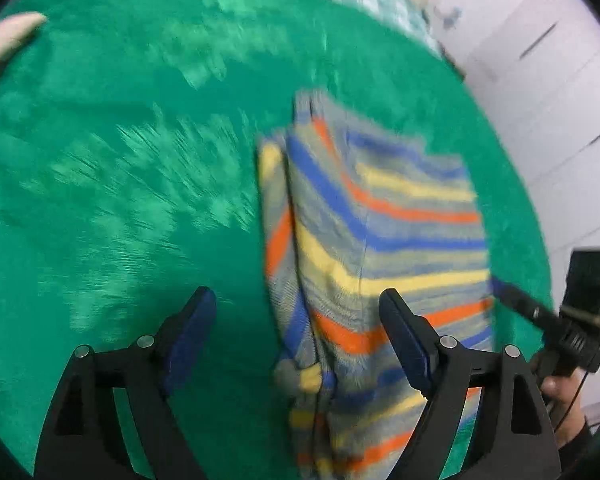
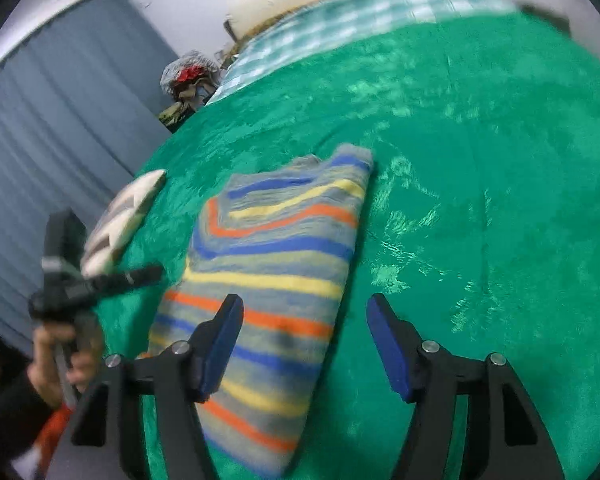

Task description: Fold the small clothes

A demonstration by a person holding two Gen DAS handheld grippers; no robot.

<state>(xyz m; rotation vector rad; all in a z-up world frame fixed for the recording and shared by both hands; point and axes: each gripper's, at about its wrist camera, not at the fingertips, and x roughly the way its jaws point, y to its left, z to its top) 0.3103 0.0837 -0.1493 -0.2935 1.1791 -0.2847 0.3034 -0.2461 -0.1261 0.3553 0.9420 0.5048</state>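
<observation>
Now striped garment (image 2: pixel 276 272) folded (blurred), green blanket (image 2: pixel 479 160) beneath, jaws apart

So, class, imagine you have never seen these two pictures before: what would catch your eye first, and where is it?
The striped garment, banded in blue, yellow and orange, lies folded lengthwise on the bright green blanket. In the foreground of each wrist view, black jaws with blue pads stand apart: the left gripper hangs over the garment's edge, and the right gripper sits beside it, holding nothing.
</observation>
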